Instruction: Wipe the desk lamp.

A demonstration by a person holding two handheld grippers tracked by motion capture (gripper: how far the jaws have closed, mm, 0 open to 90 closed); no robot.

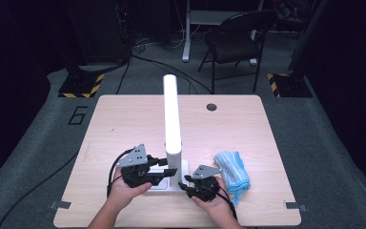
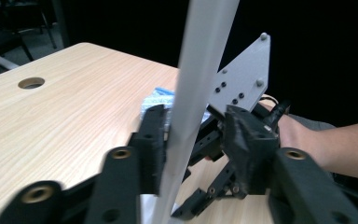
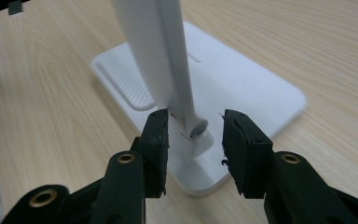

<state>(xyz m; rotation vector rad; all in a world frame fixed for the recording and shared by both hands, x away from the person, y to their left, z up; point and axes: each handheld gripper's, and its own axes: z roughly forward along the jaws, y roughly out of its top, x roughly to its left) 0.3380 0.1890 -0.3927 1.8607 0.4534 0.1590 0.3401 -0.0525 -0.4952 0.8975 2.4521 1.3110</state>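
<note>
A white desk lamp stands near the front edge of the worktop, about midway along it. It has a flat, rounded rectangular base and a slim upright arm hinged low on that base, with a long, glowing bar rising from it.

In the high view the whole lamp shows, with a person's two hands flanking its base, and a folded blue and white cloth lying just right of them, near the front right corner. A round cable hole sits near the far edge.

The right gripper view looks down at the base, showing a ribbed panel in its surface and the small hinge where the arm meets it. The left gripper view sees the lamp's arm crossing the frame as a pale, blurred bar, with the other gripper and the person's hand beyond it.

The left gripper has its jaws on either side of the arm; one pad touches it, but whether both press on it is unclear. The right gripper is spread partly open around the hinge, one pad just beside it, the other apart.
</note>
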